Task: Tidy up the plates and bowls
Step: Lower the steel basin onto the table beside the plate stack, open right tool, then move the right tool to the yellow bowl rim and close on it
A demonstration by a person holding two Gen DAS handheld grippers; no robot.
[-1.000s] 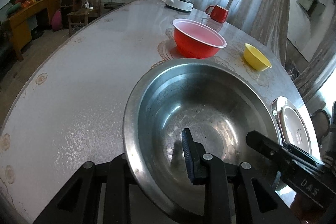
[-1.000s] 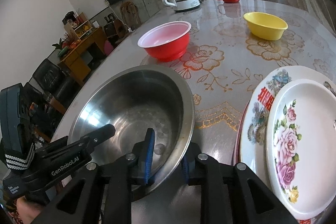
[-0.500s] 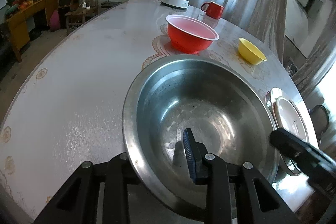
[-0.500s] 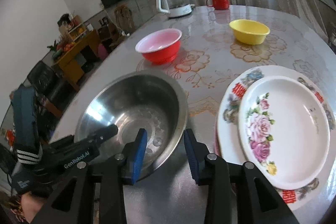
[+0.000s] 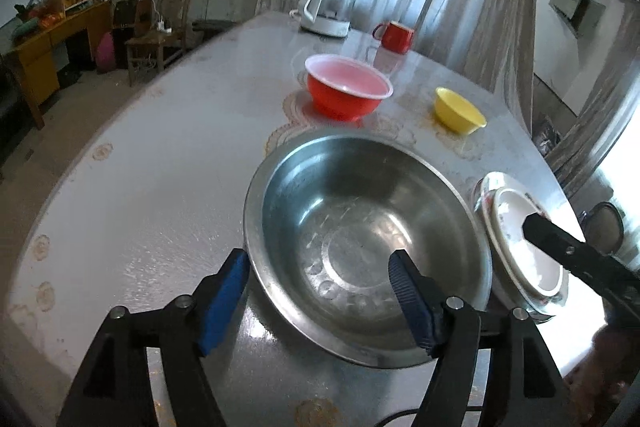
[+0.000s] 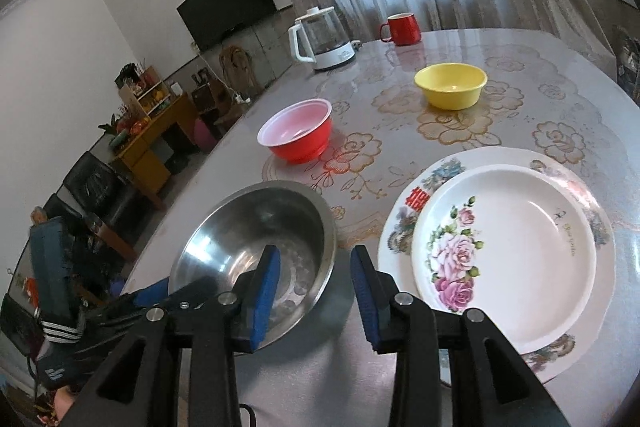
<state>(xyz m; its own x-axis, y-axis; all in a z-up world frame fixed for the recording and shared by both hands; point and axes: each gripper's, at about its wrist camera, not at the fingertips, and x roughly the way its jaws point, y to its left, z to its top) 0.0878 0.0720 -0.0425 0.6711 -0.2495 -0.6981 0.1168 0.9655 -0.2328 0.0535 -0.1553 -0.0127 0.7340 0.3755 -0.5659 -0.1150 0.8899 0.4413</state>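
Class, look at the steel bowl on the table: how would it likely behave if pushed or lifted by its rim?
The steel bowl looks thin and rigid, so probably light for its size. On the glossy table it would likely slide easily. Its smooth flared rim may slip between tongs, and lifted from one side it could tilt.

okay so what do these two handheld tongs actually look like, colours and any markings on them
Both tongs, left and right, are matte black angular frames with triangular cut-outs and silver pivot bolts. Each finger ends in a blue ribbed pad. In the right wrist view, the left unit's dark blue body carries a black strap with white stripes. A thin black cable loops below the right frame. No lettering is legible.
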